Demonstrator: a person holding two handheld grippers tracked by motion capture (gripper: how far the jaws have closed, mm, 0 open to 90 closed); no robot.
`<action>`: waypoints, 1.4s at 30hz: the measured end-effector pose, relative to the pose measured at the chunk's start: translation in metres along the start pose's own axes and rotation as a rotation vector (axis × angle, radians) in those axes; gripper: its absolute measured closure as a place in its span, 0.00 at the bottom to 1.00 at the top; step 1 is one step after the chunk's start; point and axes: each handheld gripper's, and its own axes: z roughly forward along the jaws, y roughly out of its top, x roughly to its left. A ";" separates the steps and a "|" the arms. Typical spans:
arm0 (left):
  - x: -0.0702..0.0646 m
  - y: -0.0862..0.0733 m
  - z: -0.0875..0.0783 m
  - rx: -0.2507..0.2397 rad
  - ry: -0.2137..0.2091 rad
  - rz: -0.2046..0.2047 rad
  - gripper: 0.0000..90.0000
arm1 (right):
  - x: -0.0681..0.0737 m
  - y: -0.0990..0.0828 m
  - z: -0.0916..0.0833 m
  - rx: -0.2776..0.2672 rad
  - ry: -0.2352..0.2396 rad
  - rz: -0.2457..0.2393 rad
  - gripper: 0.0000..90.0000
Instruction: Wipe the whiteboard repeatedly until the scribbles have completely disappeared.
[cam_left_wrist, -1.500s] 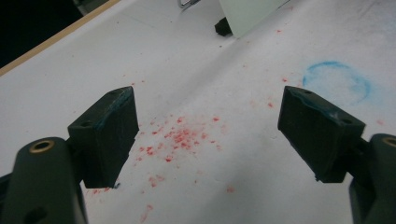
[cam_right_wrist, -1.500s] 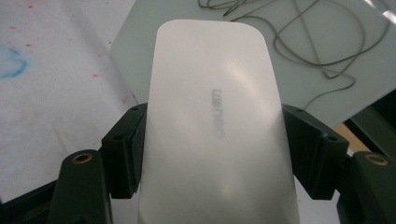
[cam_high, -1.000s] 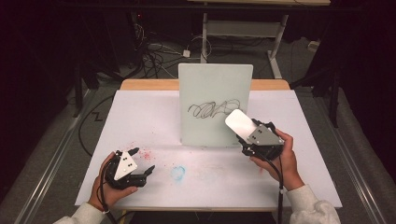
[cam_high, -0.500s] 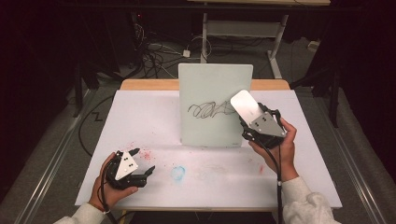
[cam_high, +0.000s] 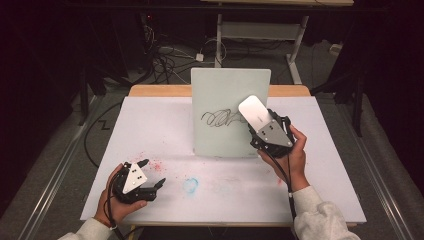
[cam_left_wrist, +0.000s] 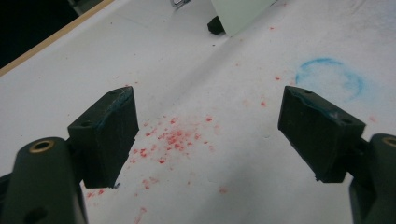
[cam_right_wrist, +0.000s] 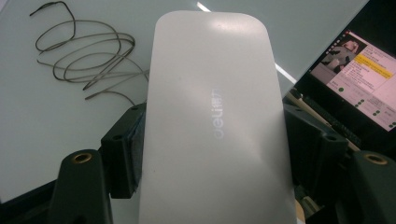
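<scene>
- Right gripper (cam_high: 261, 125): clamped on a white eraser (cam_right_wrist: 212, 121), one jaw against each long side; held up off the table toward the far right part, in front of the board.
- White eraser: flat, rounded oblong, grey lettering on its top face; its free end overlaps the right part of the board in the high view, beside the scribble. Whether it touches the board cannot be told.
- Whiteboard (cam_high: 220, 90): pale, upright, standing near the middle of the table's far edge.
- Scribble (cam_high: 219, 118): dark looping line on the board's face.
- Left gripper (cam_high: 152, 173): jaws apart, nothing between them; held low near the near left corner.
- Table (cam_high: 150, 120): white top, red specks (cam_left_wrist: 173, 137) and a blue ring smudge (cam_left_wrist: 332, 77) near the near edge.
</scene>
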 end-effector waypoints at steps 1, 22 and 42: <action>0.000 0.000 0.000 0.001 0.002 0.002 0.21 | 0.000 0.000 0.000 0.000 0.000 0.000 0.35; -0.001 0.001 0.002 0.011 0.010 0.007 0.21 | 0.024 -0.032 0.015 0.069 0.011 -0.011 0.35; -0.001 0.001 0.001 0.008 0.009 0.007 0.21 | 0.017 -0.029 0.014 0.085 -0.040 0.028 0.35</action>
